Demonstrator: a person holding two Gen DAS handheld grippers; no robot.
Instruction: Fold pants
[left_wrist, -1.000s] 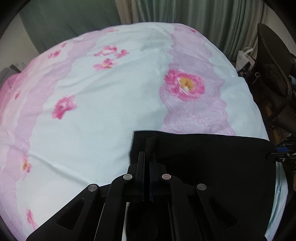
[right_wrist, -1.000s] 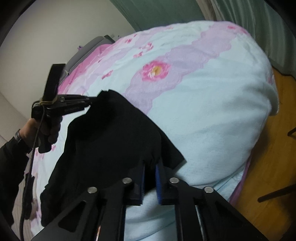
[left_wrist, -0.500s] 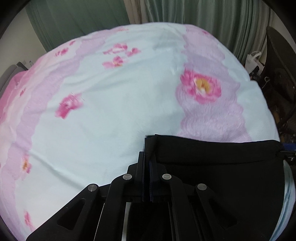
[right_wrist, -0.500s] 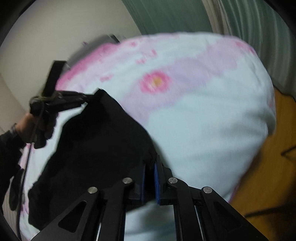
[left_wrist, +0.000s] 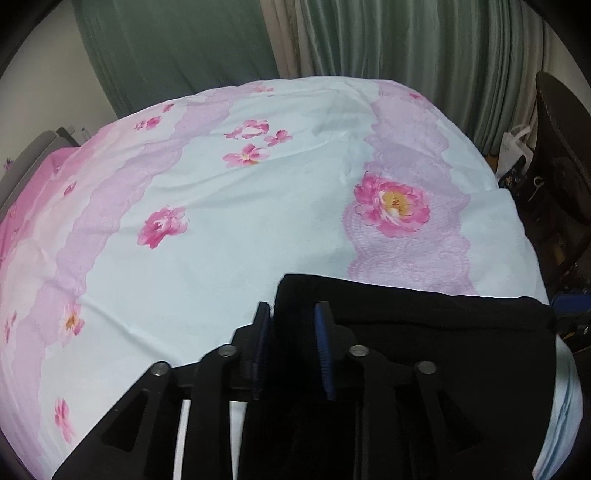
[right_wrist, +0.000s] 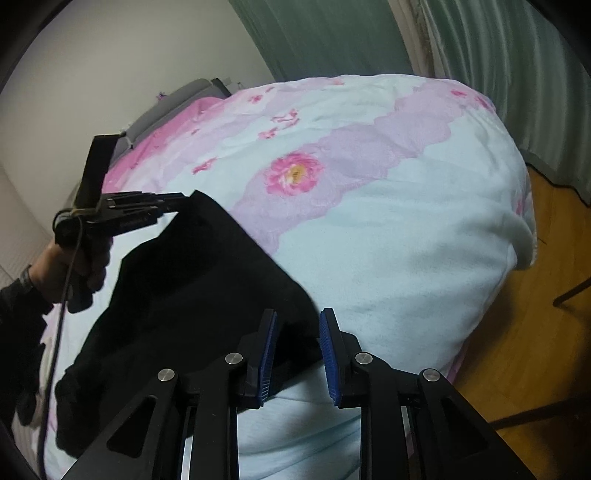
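Presently the black fabric pants lie folded on the pale-blue bedspread printed with pink flowers. Left gripper — jaws just opening, now narrowly parted, one corner of the cloth loose between the pads. Right gripper — likewise just opening, narrowly parted, the opposite corner unclamped between its blue pads.
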